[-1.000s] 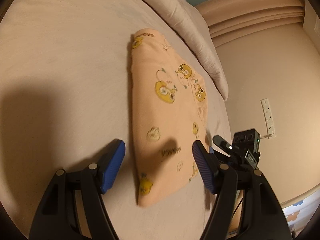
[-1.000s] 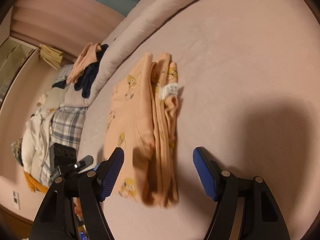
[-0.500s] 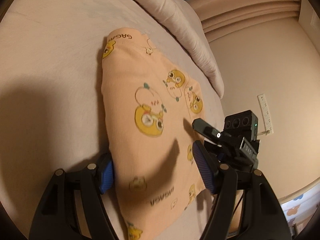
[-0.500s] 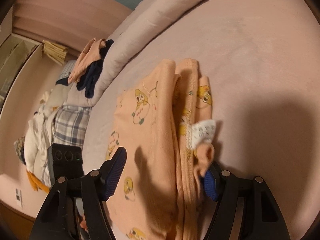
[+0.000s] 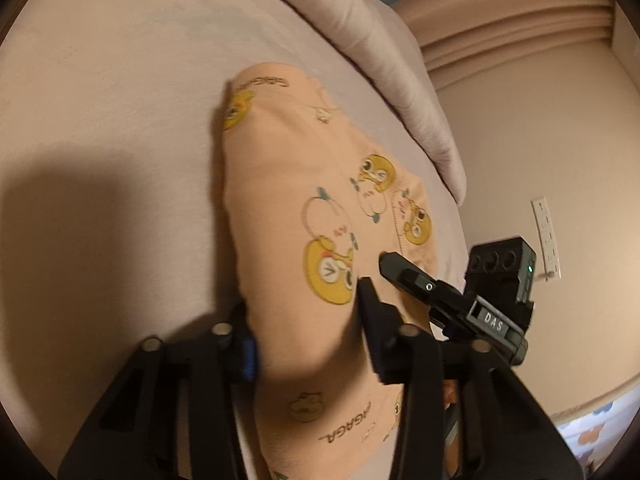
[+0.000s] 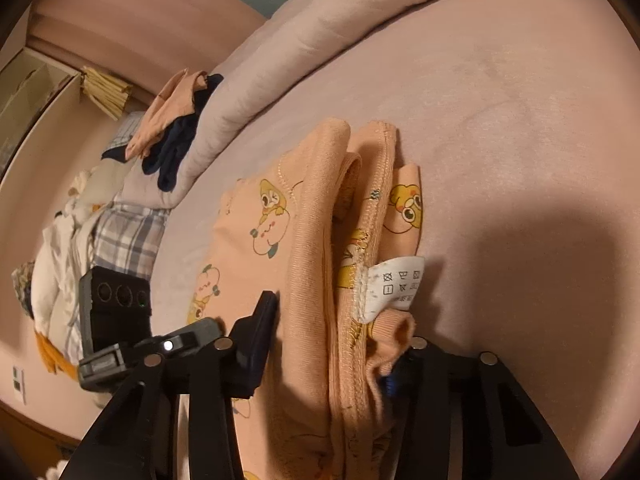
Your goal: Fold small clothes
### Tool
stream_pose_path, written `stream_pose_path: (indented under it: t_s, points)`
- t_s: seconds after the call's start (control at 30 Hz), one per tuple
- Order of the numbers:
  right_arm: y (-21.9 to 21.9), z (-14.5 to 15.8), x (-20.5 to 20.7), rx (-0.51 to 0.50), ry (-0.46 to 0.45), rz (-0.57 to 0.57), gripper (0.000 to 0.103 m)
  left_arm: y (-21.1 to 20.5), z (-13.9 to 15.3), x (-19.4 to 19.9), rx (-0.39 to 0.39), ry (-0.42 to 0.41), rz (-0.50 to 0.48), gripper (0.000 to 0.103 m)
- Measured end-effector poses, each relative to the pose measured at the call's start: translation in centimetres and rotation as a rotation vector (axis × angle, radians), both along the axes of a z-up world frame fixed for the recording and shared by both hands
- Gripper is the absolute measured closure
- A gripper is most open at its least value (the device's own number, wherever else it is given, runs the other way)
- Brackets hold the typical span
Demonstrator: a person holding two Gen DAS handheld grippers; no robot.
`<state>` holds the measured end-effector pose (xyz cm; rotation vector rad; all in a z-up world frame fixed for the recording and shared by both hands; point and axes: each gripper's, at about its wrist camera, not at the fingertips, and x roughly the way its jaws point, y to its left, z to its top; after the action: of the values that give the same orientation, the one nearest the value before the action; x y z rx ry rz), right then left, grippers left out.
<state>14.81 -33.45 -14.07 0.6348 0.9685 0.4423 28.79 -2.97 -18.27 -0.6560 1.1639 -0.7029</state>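
A peach garment printed with yellow cartoon ducks lies folded in layers on the bed, near its rolled duvet edge. A white care label sticks out. The left gripper and right gripper each clamp its near end.

Peach garment printed with yellow cartoon ducks; white care label; pale pink bed sheet; grey-and-white plaid cloth; navy clothing; black grippers with blue pads.
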Motion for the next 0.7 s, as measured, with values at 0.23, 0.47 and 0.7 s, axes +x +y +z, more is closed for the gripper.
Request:
stream_pose_path:
  t_s: [0.23, 0.47, 0.7]
  points:
    - [2.6, 1.7, -1.1, -0.182, -0.063, -0.009, 0.075, -0.7, 1.2, -0.8, 0.138, -0.043, 0.026, 0.071]
    - [4.1, 3.8, -3.4, -0.267, -0.161, -0.024, 0.077, -0.6, 2.1, -2.4, 0.209, -0.076, 0.029, 0.075]
    - [5.9, 5.7, -5.7, -0.288, -0.225, 0.013, 0.077, -0.5, 3.8, -5.5, 0.286, -0.143, 0.023, 0.077]
